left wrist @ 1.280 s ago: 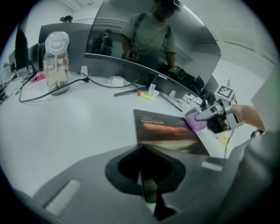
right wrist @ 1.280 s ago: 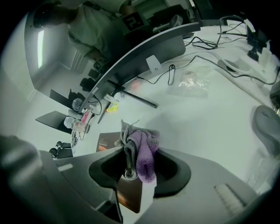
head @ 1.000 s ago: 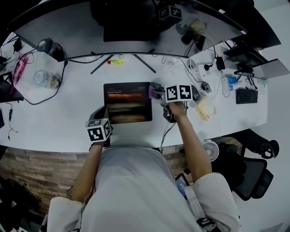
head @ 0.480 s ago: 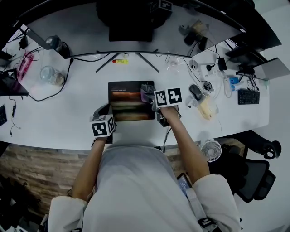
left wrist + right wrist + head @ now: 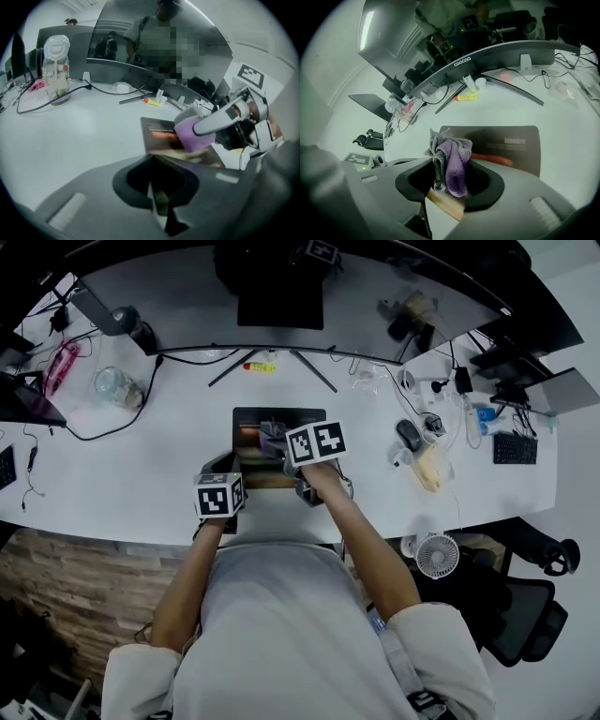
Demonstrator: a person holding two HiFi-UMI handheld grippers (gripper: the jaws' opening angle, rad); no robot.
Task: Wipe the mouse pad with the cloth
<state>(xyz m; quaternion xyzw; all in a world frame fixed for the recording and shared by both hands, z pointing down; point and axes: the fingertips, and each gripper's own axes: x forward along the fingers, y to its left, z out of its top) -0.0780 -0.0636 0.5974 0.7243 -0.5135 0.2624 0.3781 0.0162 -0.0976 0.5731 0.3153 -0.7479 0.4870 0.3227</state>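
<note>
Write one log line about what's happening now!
right gripper: shut on cloth | cloth: over mouse pad | left gripper: shut, at pad's near edge

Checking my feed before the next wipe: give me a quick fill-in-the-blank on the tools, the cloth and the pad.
The right tool is shut on a bunched ____ cloth.
The ____ tool sits at the near corner of the mouse pad and holds no cloth.
The mouse pad lies flat on a ____ desk.
Missing words: purple; left; white.
</note>
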